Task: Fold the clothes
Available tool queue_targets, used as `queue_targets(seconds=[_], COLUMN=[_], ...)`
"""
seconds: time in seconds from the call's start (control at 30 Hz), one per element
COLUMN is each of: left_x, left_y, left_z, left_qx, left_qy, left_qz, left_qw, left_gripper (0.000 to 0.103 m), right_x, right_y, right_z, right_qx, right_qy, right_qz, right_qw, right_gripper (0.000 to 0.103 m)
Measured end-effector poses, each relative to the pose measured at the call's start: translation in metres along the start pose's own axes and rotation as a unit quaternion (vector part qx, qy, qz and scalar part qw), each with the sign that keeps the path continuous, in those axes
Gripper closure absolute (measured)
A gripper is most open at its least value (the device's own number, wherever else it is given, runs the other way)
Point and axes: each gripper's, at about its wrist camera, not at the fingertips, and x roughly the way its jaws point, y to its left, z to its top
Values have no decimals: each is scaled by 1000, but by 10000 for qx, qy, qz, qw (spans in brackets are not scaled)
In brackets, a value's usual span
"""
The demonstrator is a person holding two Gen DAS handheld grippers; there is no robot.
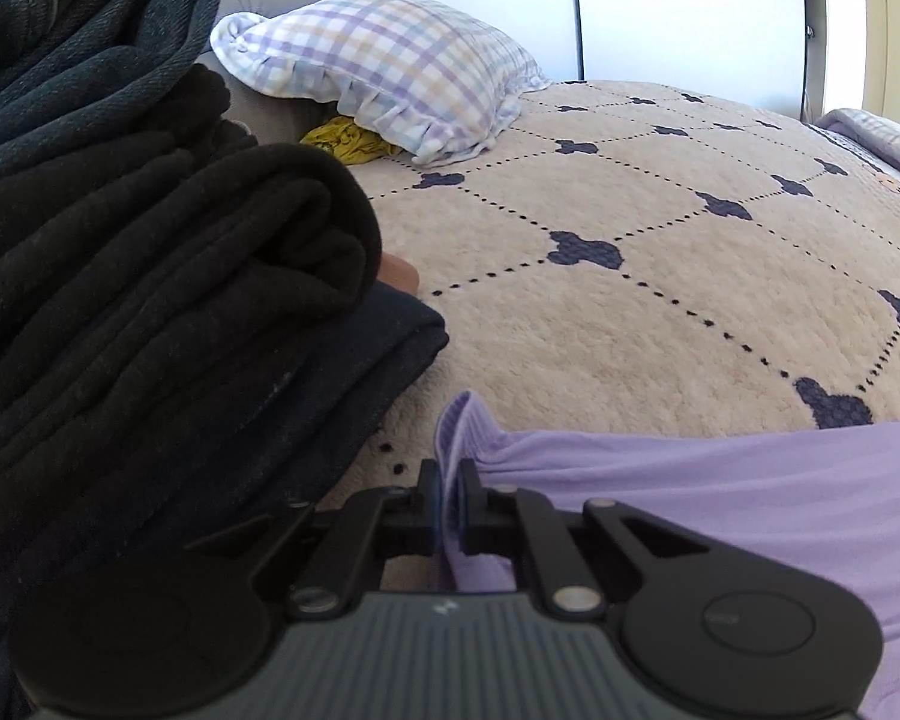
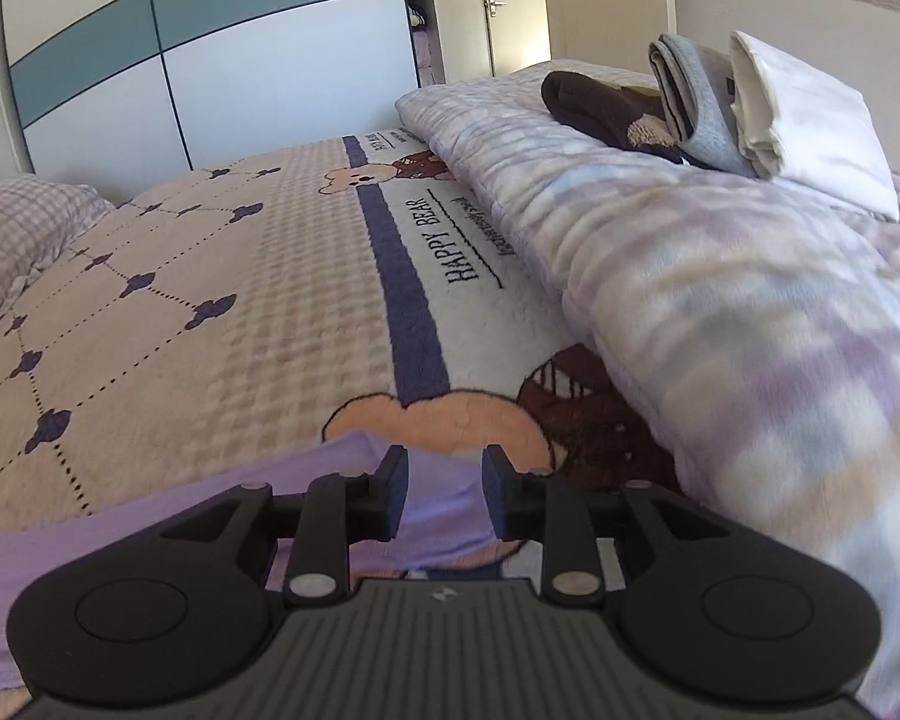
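Lilac shirt is spread on the near edge of the cream bedspread; its left edge is pinched by the left gripper. Right gripper is parted above the cloth, nothing pressed.

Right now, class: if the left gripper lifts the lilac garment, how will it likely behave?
Probably floppy: the lilac garment bunches into a ridge where the left gripper pinches it. Likely light, since it looks thin and lies flat on the blanket. The unheld part, under the open right gripper, would probably droop.
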Motion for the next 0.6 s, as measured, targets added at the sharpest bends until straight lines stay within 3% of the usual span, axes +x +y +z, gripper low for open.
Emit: queue_targets(seconds=[0.17,0.33,0.4,0.47,0.6], left_x=[0,5,7,8,7], left_y=[-2,-4,-5,-4,1], left_z=[1,2,2,1,2], left_qx=[15,44,45,-3,-114], left_qy=[-11,20,40,58,47], left_qz=[34,82,91,73,8], left_qw=[10000,10000,9999,10000,9999], left_gripper=[97,97,97,97,97], right_x=[21,43,49,50,45], right_y=[19,39,41,38,27], right_z=[10,-3,-7,-5,9], right_qx=[-982,-1932,-2038,-1978,-1709], right_qy=[204,625,661,587,308], right_qz=[245,51,-97,-276,-469], right_qw=[9947,9792,9767,9781,9837], right_gripper=[72,74,76,101,101])
